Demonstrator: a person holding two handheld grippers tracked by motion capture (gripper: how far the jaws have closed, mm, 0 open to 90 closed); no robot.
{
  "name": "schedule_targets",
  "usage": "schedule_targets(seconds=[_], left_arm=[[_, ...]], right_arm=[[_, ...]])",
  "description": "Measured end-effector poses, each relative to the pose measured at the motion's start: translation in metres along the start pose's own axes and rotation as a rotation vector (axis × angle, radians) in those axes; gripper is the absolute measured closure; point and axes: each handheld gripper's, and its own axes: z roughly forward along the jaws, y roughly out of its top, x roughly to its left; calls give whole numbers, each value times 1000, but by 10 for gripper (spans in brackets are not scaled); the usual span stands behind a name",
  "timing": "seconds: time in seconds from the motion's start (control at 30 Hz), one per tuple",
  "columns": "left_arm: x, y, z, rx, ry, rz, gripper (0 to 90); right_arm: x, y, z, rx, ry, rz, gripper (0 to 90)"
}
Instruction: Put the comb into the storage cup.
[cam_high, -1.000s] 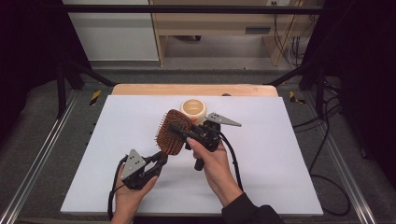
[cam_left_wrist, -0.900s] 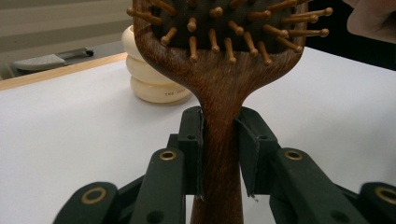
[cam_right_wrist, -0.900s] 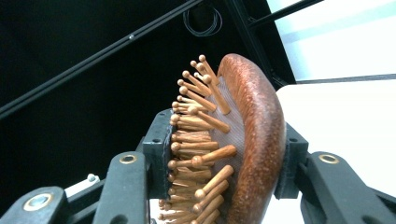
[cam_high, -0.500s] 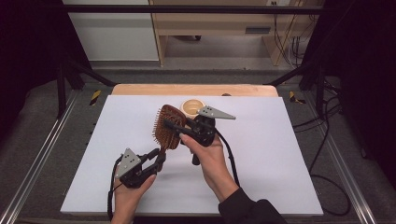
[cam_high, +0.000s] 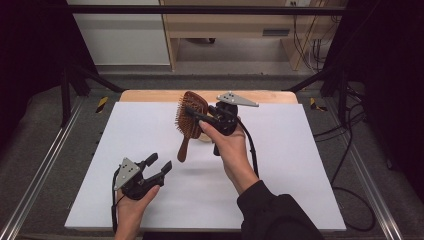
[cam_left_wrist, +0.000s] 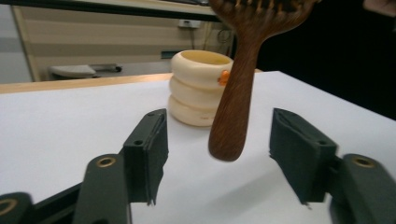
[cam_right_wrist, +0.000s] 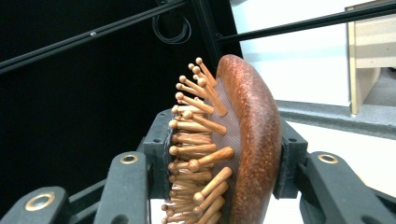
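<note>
A wooden hairbrush (cam_high: 189, 119) hangs above the white table, head up and handle pointing down toward me. My right gripper (cam_high: 196, 116) is shut on the brush head (cam_right_wrist: 250, 140), one jaw on the pegs and the other on the rounded back. My left gripper (cam_high: 159, 164) rests low at the front left, open with nothing between its fingers. In the left gripper view the handle's tip (cam_left_wrist: 229, 140) hangs just beyond the open jaws, apart from both. A cream ringed holder (cam_left_wrist: 200, 88) stands on the table behind the handle.
The white table top (cam_high: 300, 165) has free room to the right and at the front. A wooden strip (cam_high: 150, 95) runs along its far edge. Metal rails (cam_high: 45, 165) flank the table, and cables (cam_high: 345, 125) trail on the floor at the right.
The right gripper has lifted the brush and carried it farther away, tipping the head upright. The handle's tip has drawn out from the left gripper, which stays low.
</note>
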Motion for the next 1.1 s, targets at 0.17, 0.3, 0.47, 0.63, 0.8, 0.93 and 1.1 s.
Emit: schedule_targets(seconds=[0.17,0.3,0.47,0.63,0.8,0.93,1.1], left_arm=[[2,-2,1,-2,31,1,316],[5,-3,1,-1,49,0,265],[8,-5,2,-4,67,-47,165],[9,-6,4,5,83,-50,103],[8,-7,4,11,85,-35,79],[8,-8,5,13,74,-39,76],[7,-8,5,11,67,-34,71]], right_arm=[[-3,7,6,2,-15,-1,519],[-3,10,12,3,-22,4,518],[-4,14,19,11,-35,-9,518],[-2,17,22,1,-47,-4,518],[0,19,29,6,-48,-8,517],[-1,22,31,5,-58,-7,517],[-3,24,32,2,-65,-15,516]])
